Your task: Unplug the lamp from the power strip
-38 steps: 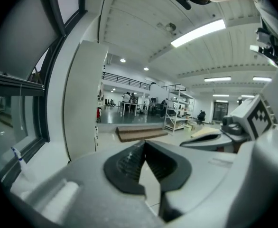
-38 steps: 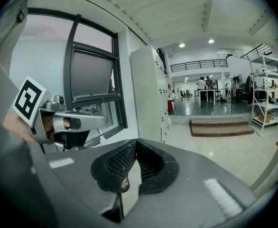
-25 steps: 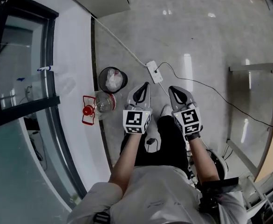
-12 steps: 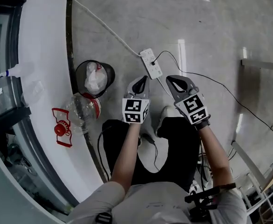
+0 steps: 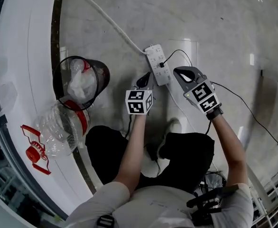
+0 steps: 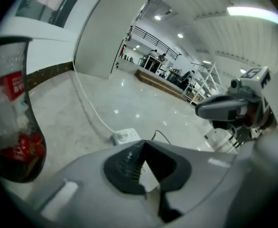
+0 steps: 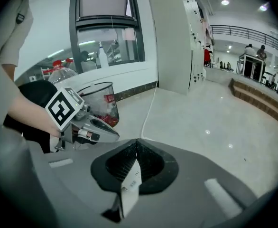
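White power strip (image 5: 153,56) is recorded lying flat on the grey polished floor (image 5: 215,27), ahead of the person's feet. One black plug (image 5: 161,64) is seated in it near its middle, and a thin black cord (image 5: 179,51) is led from the plug in a loop and away to the right. A white cable (image 5: 111,22) is run from the strip's far end across the floor to the upper left. The left gripper (image 5: 145,78) is held just beside the strip's left edge and is shown apart from it in the left gripper view; its jaws are set together with nothing between them. The right gripper (image 5: 179,72) is held just right of the plug, its jaws likewise closed tip to tip and empty. Left of the strip, a black mesh waste bin (image 5: 101,74) lined with a clear bag is stood by a white ledge (image 5: 25,56). A large clear plastic bottle (image 5: 58,129) with a red cap and red handle is laid on its side just beside the bin. Black trousers (image 5: 186,151) and a pale shoe (image 5: 172,126) are seen below the grippers.
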The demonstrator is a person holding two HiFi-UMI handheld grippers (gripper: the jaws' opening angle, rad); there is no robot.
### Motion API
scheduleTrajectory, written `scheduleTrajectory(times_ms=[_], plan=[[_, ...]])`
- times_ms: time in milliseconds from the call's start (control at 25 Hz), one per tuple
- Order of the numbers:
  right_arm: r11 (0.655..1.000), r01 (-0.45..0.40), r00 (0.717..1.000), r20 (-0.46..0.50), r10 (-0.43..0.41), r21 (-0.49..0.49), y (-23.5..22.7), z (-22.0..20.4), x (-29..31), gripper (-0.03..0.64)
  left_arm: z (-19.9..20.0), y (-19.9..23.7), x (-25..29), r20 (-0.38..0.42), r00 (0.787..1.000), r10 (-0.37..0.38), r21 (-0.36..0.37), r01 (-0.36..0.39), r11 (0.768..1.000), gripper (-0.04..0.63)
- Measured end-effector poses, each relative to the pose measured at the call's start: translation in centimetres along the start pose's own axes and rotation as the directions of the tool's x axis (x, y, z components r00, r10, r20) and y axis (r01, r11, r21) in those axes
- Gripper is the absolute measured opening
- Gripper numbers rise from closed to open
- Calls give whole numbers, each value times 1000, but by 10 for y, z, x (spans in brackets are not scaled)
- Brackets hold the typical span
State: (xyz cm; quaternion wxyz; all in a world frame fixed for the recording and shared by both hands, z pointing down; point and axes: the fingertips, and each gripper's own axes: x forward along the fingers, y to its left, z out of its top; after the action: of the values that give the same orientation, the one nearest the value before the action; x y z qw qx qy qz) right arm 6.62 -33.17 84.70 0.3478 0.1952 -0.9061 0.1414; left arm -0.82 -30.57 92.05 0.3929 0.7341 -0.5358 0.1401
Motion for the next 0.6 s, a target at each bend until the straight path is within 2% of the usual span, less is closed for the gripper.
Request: scheduleTrajectory(times_ms=[120,320,600], plan=[[1000,-15,1000,-10,15,-6,-2,-25,29,6,-33,15,20,-48,999,13,-34,-15,999,3],[1000,-16,1000,-14,16,20,2,-47,54,6,-73,10,40,-157,987,-27,-43,21,999,2],[999,-32,999,-32,33,31,6,-62,66,6,-95,5,43,-196,980,-43,-54,33,998,3]])
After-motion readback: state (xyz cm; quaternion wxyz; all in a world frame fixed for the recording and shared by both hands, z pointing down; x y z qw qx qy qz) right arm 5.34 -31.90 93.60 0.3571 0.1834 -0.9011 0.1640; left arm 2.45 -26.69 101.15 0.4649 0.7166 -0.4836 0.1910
